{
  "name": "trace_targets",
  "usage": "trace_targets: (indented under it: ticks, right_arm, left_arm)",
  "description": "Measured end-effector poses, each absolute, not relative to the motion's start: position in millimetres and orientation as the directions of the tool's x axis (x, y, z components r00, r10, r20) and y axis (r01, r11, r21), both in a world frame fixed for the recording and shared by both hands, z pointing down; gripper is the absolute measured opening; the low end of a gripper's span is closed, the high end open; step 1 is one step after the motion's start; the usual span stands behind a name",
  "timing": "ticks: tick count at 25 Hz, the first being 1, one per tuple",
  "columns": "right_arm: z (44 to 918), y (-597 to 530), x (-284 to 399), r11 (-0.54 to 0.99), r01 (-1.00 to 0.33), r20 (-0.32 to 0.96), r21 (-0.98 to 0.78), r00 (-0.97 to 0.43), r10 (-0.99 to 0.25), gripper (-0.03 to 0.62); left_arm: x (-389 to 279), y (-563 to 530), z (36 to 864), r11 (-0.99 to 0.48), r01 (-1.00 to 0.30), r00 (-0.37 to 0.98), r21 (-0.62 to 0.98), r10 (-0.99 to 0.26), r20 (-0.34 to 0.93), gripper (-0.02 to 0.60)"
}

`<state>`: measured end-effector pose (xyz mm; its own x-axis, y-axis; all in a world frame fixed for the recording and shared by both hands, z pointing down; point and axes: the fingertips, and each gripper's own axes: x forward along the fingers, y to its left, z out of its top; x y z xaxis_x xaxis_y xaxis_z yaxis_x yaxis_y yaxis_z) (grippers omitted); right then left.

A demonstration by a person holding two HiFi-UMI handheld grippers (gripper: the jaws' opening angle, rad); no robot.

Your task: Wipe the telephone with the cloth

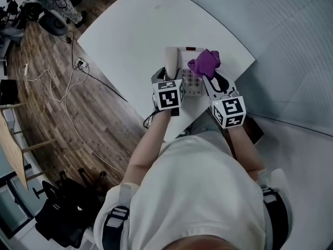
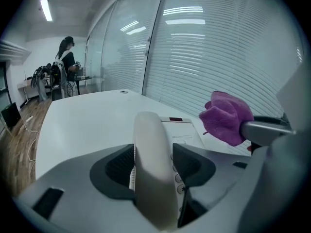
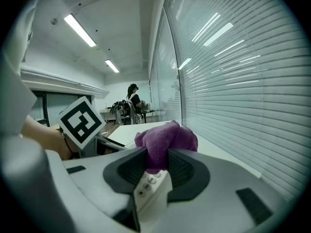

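Telephone (image 1: 193, 82): on the bench (image 1: 135, 30), at its near edge.
Left tool (image 2: 153, 165): jaws apart, astride the handset (image 2: 149, 140), along its length.
Right tool (image 3: 156, 168): clamped on cloth (image 3: 167, 139), just above the telephone's keys.

White surface (image 1: 135, 30) above a wooden floor (image 1: 52, 98) with loose cables (image 1: 67, 103); window blinds (image 2: 218, 47); a distant standing person (image 2: 65, 57).
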<state>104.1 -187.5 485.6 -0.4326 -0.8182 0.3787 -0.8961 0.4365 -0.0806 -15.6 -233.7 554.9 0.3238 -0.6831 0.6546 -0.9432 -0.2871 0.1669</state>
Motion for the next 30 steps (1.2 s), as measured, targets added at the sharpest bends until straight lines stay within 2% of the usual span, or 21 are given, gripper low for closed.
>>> trace_targets:
  ticks: [7,12,21,30]
  right_arm:
    - [489.3,-191.5,106.5,0.449,-0.890,0.392,-0.084,-0.444,-0.806,0.130]
    - [490.6,-196.4,102.1,0.460,-0.884,0.389,-0.084,-0.455,-0.801,0.130]
    - [484.9,-192.9,97.8,0.452,-0.888,0.367,-0.088,-0.451,-0.814,0.130]
    - [471.3,-179.5,84.3,0.466,-0.882,0.352,-0.071,-0.460,-0.815,0.130]
  left_arm:
    - [-17.5,-239.8,565.1,-0.242,-0.962,0.264,0.130,-0.689,0.675,0.229]
    - [-16.9,-241.9,566.3,-0.232,-0.961,0.271,0.150,-0.689,0.673,0.224]
    - [-19.7,-230.7,556.7,-0.221,-0.920,0.384,0.324,-0.670,0.635,0.222]
    - [-27.4,-197.2,530.1,-0.255,-0.828,0.527,0.500,-0.660,0.536,0.222]
